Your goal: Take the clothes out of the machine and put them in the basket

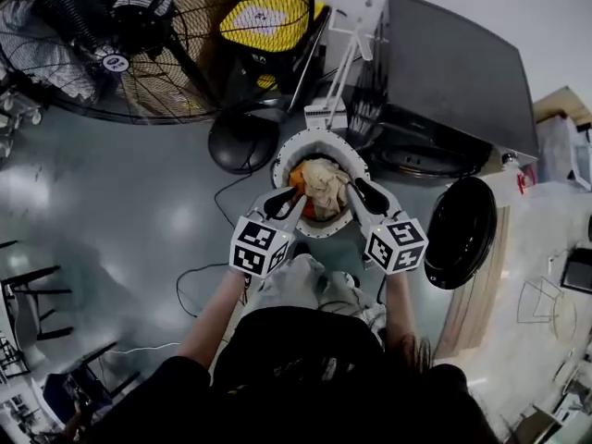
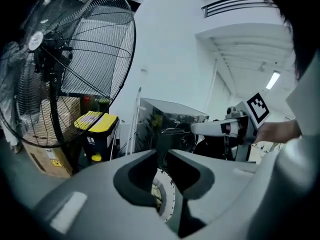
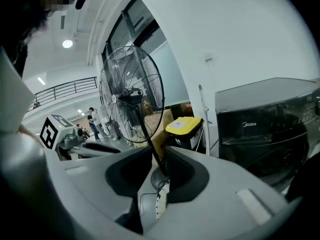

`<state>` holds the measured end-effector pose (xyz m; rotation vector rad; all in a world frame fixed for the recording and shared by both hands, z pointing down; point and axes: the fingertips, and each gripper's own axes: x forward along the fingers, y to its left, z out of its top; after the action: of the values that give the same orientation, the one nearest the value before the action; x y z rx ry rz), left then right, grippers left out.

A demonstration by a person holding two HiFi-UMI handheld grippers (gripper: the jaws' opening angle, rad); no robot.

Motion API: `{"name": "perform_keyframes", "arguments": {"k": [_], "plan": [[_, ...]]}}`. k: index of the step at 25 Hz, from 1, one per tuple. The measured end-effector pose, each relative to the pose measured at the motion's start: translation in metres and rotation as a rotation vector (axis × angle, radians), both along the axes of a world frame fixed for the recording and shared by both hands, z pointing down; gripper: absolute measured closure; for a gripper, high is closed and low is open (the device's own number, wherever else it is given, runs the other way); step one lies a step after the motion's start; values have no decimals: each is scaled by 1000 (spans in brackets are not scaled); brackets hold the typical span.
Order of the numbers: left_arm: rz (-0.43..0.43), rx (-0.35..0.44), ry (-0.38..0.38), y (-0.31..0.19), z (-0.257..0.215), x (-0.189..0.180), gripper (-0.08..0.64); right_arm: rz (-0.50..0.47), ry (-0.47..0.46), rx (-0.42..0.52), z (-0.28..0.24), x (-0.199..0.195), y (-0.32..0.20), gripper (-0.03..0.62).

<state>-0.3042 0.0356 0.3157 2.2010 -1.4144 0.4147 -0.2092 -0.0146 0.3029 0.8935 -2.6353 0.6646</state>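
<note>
A round white basket [image 1: 286, 152] stands on the floor in front of me, holding a beige garment [image 1: 325, 182] with orange cloth [image 1: 298, 178] under it. My left gripper [image 1: 292, 195] hovers over the basket's left rim and my right gripper [image 1: 357, 192] over its right rim. Both point forward and slightly down. In the left gripper view the jaws [image 2: 162, 160] stand a narrow gap apart with nothing between them; the basket rim [image 2: 169, 200] shows through. The right gripper [image 3: 159, 158] is likewise narrowly open and empty. The dark washing machine [image 1: 449, 81] stands behind, its round door [image 1: 461, 232] swung open.
A large floor fan [image 1: 129, 35] with a round base [image 1: 242, 141] stands at the back left. Beside it is a black bin with a yellow lid [image 1: 268, 17]. Cables [image 1: 199, 276] trail over the grey floor. Wooden flooring [image 1: 481, 294] lies at the right.
</note>
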Motion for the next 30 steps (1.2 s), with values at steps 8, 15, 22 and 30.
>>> {"name": "perform_keyframes", "arguments": {"k": [8,15,22,30], "plan": [[-12,-2,9,26,-6,14,491,13,-19,3,-24,35,40,500],[-68,13,7,51,-20,33,491,-24,-45,12,-37,60,74,500],[-89,51,12,91,-45,74,491,-60,-87,30,-51,89,115,500],[-58,85,3,146,-67,118,491,-60,-123,64,-66,126,168,504]]}}
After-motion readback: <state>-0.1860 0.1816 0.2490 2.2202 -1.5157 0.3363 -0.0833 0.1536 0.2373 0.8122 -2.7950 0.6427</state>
